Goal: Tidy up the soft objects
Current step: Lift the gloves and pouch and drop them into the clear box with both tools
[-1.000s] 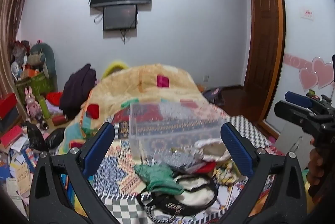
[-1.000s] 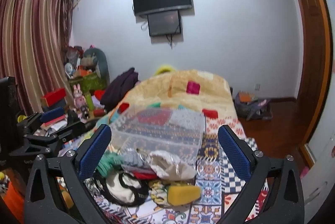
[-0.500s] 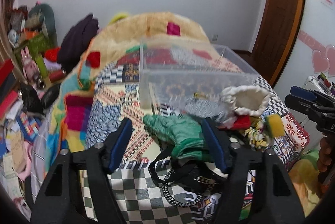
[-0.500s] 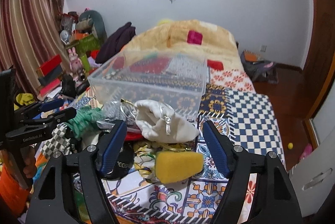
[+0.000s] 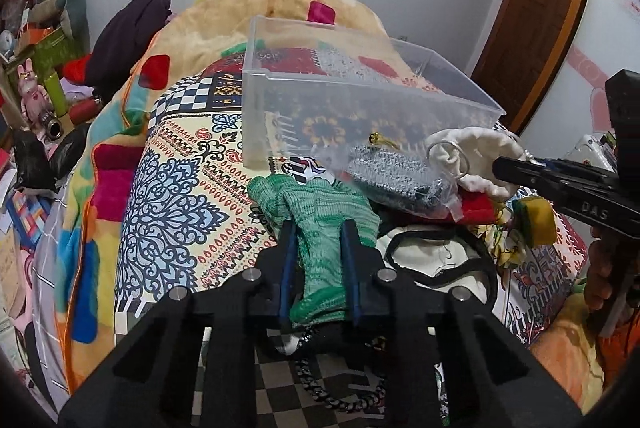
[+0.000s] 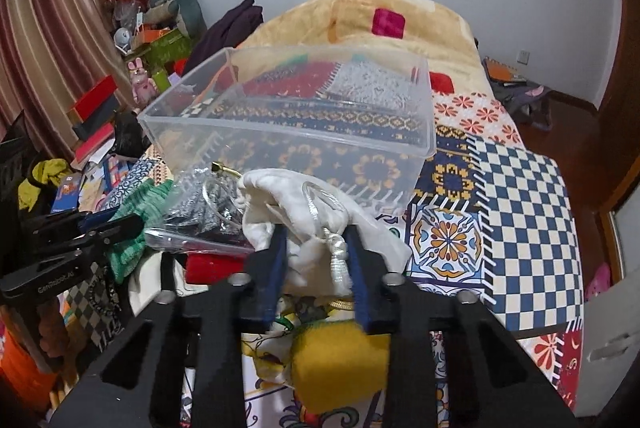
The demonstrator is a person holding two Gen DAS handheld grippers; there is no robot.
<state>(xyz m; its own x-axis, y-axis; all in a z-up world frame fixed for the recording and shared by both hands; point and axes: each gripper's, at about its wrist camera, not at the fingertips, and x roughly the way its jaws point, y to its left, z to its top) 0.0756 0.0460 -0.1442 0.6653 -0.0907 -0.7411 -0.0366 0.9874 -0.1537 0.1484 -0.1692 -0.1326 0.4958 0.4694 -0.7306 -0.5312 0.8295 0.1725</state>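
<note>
The left gripper (image 5: 318, 260) pinches the green knit glove (image 5: 320, 211), the right gripper (image 6: 316, 260) the white drawstring pouch (image 6: 320, 216), at the bed's near edge; lift each clear of the pile; release inside the clear plastic bin (image 6: 288, 131).

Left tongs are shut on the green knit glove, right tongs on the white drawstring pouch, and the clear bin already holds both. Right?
Not quite: the clear bin holds neither, per the right wrist view. The left tongs are shut on the green knit glove, the right tongs on the white drawstring pouch.
</note>
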